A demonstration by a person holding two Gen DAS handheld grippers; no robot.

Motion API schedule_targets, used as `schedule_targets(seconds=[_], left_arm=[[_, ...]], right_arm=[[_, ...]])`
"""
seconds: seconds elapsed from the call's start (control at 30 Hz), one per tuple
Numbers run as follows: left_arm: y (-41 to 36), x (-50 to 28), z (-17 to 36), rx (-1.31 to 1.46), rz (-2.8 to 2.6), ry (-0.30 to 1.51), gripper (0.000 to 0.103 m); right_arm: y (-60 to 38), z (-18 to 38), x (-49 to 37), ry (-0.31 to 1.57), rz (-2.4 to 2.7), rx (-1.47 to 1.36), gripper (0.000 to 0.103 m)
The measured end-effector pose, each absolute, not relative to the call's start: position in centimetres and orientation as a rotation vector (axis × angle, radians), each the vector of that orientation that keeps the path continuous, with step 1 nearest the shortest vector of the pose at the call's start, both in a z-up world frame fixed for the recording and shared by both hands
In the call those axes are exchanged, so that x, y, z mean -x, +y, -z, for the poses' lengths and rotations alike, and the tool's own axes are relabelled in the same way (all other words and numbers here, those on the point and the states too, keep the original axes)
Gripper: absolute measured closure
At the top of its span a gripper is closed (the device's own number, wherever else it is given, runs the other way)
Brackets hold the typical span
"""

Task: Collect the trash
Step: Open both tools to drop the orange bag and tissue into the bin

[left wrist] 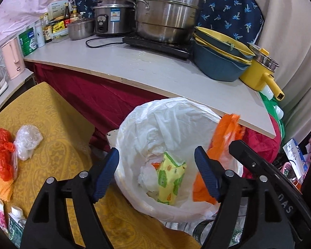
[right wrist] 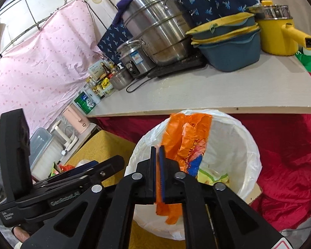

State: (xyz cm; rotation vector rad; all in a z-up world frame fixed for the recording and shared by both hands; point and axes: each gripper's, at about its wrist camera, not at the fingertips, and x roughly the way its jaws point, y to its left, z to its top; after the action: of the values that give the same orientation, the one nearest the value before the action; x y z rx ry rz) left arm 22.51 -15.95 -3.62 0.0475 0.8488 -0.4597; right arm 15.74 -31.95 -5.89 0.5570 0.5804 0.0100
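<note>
Right claw [right wrist: 157, 174] pinches a limp, featherlight orange bag [right wrist: 188, 137] by its bunched end over the lined bin [right wrist: 244, 145]; left claw [left wrist: 156, 172] gapes empty.

Orange plastic bag [right wrist: 186, 137] over white bin liner [left wrist: 170, 120]; yellow-green wrapper [left wrist: 171, 179] inside. Mustard paisley tablecloth [left wrist: 58, 137], dark red cloth [left wrist: 89, 95], navy palm-print fabric [left wrist: 228, 6], pink dotted sheet [right wrist: 39, 62], yellow pot [right wrist: 277, 35], blue-and-yellow basins [left wrist: 219, 62].

A cramped home kitchen here. A big stacked steel steamer pot [left wrist: 168, 10] sits on a black induction hob [left wrist: 159, 45]. Sauce bottles [left wrist: 48, 28] line the pale countertop [left wrist: 155, 70].
</note>
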Motion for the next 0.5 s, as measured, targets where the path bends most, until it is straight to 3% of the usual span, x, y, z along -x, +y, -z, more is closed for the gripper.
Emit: schedule_targets(seconds=[0.1, 0.4, 0.5], left_arm=[[-15.0, -22.4, 3.6, -0.042, 0.433, 0.839, 0.022], [-11.9, -21.1, 2.7, -0.023, 0.384, 0.824, 0.02], [-10.6, -20.3, 2.2, -0.011, 0.367, 0.815, 0.013]], right_arm=[[-31.6, 6.1, -15.8, 0.587, -0.004, -0.564, 0.087], [-29.5, 4.3, -14.4, 0.559, -0.003, -0.538, 0.056], [-28.3, 3.4, -13.6, 0.552, -0.013, -0.523, 0.054]])
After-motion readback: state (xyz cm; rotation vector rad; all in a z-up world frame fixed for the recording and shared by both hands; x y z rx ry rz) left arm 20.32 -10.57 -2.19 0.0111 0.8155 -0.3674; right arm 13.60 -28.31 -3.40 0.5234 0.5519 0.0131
